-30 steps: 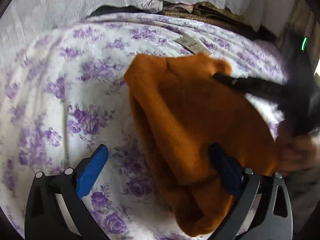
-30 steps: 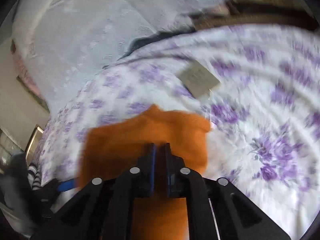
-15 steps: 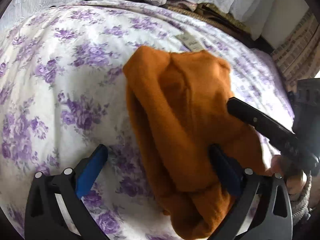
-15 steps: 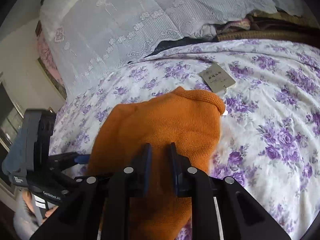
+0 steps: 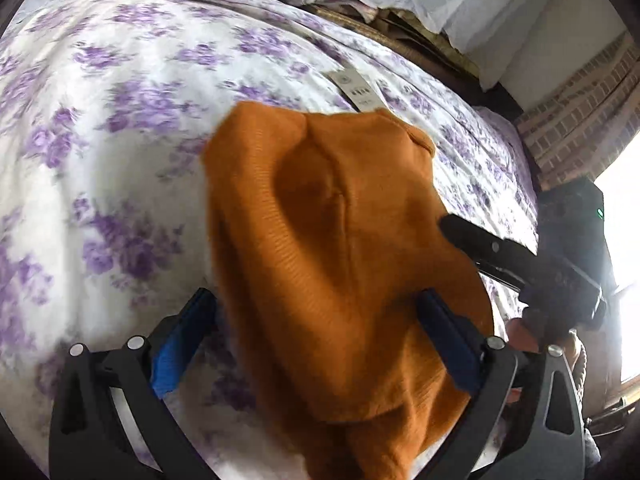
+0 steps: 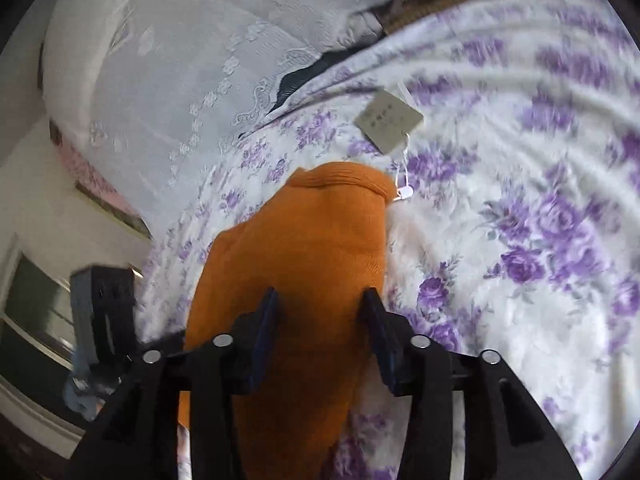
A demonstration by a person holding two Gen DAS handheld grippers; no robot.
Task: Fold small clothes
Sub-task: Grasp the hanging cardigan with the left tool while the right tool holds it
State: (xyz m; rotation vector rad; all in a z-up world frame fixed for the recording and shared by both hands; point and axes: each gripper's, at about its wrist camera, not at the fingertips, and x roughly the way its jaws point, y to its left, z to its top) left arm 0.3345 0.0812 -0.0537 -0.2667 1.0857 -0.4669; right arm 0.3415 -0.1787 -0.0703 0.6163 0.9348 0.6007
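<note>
An orange knitted garment (image 5: 332,248) lies folded on the purple-flowered bedsheet (image 5: 120,160), its paper tag (image 5: 356,88) on the sheet beyond it. My left gripper (image 5: 316,340) is open wide, with the garment's near end lying between its blue pads. In the right wrist view the same garment (image 6: 312,248) runs between the fingers of my right gripper (image 6: 322,328). Its jaws are opening and the pads stand off the knit. The tag (image 6: 388,120) lies on a string past the collar. The right gripper's black finger (image 5: 480,244) rests at the garment's right edge.
White lace bedding (image 6: 180,60) is heaped at the head of the bed, with dark clothes (image 6: 304,76) tucked under it. A brick wall (image 5: 580,120) and a bright window stand to the right. A hand (image 5: 524,332) holds the right gripper. The left gripper's body (image 6: 104,304) shows at the left.
My right gripper was shut on the orange garment; its jaws have parted and let the knit go. The garment now lies flatter on the sheet. My left gripper stays open.
</note>
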